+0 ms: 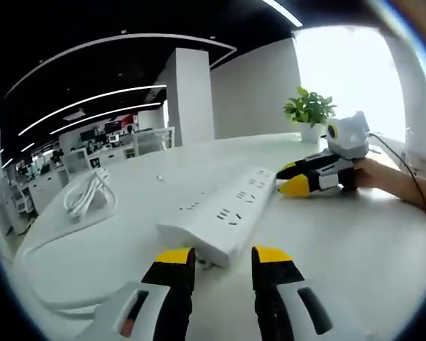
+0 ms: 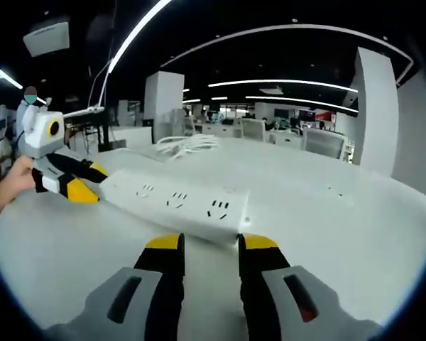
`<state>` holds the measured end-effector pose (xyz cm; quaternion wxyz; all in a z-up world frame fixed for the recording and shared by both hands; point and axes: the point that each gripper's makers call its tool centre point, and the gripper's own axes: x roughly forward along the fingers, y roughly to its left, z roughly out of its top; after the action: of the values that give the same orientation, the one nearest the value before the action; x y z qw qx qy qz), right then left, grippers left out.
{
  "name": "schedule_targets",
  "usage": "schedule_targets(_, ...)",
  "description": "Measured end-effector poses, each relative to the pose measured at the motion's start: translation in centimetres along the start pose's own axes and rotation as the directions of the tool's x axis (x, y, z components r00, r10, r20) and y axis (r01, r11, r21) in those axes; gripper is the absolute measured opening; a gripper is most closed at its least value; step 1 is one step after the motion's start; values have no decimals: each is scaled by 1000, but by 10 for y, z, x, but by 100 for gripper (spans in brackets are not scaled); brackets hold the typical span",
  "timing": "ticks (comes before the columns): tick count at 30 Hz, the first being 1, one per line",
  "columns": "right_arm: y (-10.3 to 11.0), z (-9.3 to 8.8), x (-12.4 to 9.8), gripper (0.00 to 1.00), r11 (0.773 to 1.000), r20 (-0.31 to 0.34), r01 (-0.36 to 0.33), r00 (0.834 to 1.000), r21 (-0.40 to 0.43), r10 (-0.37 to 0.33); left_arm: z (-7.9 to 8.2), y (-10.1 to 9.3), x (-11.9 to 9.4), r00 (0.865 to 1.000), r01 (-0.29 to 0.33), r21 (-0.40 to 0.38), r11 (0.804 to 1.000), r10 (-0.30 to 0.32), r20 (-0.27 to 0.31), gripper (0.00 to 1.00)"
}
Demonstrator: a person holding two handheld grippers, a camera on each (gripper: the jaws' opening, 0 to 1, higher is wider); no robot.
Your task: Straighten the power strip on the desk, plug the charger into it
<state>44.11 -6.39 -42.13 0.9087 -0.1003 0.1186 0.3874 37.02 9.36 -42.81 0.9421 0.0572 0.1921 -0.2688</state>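
Note:
A long white power strip (image 1: 224,209) lies slantwise on the white desk (image 1: 355,256). My left gripper (image 1: 221,256) stands open, its yellow-tipped jaws to either side of the strip's near end. At the far end my right gripper (image 1: 290,179), held by a hand, has its tips at the strip. In the right gripper view the same power strip (image 2: 174,202) runs leftward from my right gripper (image 2: 211,243), whose open jaws flank its end corner. The left gripper (image 2: 92,181) meets the other end. A coiled white cable (image 1: 89,195), perhaps the charger's, lies farther off; the same cable (image 2: 188,144) lies beyond the strip.
A potted plant (image 1: 309,110) stands near the desk's far edge by a bright window. A thin dark cord (image 1: 397,153) trails behind the hand. White columns (image 2: 163,99) and office chairs (image 2: 319,142) stand beyond the desk.

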Motion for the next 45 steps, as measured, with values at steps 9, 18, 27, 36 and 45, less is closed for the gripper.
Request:
schedule_targets(9,0,1,-1,29,1000,5,9,1000,-18,-9,-3,1,3,1000,-6,-8,1000,6,-2,32)
schedule_targets(18,4,-4,1,27,999,-1,31,1000,-13,-31,-2,4,6,1000,-7,-54,998,8,14,31)
schedule_targets(27,5,-6,2,25,999,1,43,999,-5,-43,-2,8,10,999,-50,5,999,50,10,27)
schedule_targets(36,1,-7,3,20,999,3,53,999,0,-53,-2,10,13,998,-58,16,998,58,9,27)
schedule_targets(45,-8,-4,6,18,999,-1,52,999,11,-52,-4,10,10,997,-75,42,996,74,6,27)
